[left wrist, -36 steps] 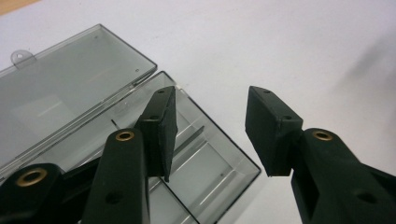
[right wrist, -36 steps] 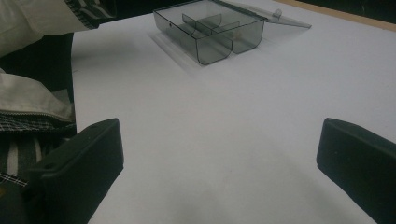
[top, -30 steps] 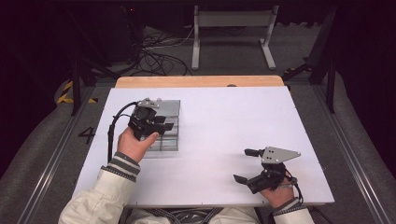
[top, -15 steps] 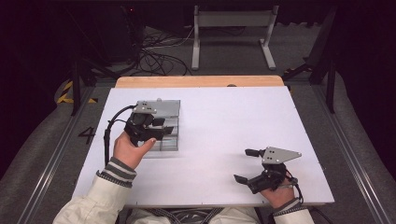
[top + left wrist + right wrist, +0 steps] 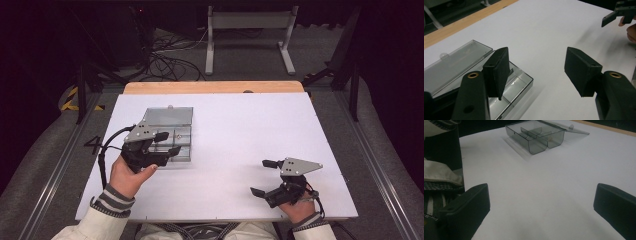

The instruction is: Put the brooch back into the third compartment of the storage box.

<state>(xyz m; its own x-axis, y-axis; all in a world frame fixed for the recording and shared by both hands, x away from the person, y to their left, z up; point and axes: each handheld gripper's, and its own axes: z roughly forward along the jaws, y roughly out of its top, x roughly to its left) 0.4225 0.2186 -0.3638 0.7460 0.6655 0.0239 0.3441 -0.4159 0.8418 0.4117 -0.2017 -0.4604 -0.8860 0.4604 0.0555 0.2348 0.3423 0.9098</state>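
The clear plastic compartment box (image 5: 167, 136) lies on the white table's (image 5: 250, 125) left half, lid open flat behind it. The left gripper (image 5: 167, 144) hovers over its near edge, jaws spread, held from below by an upturned hand. The right gripper (image 5: 264, 177) rests well apart near the front edge, jaws wide.

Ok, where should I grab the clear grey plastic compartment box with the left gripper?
Grip the clear grey plastic compartment box by its near-right corner wall, coming down from above. The hinged lid lies open flat behind it, so the thin upright wall is exposed, and the open left gripper already hangs over it.
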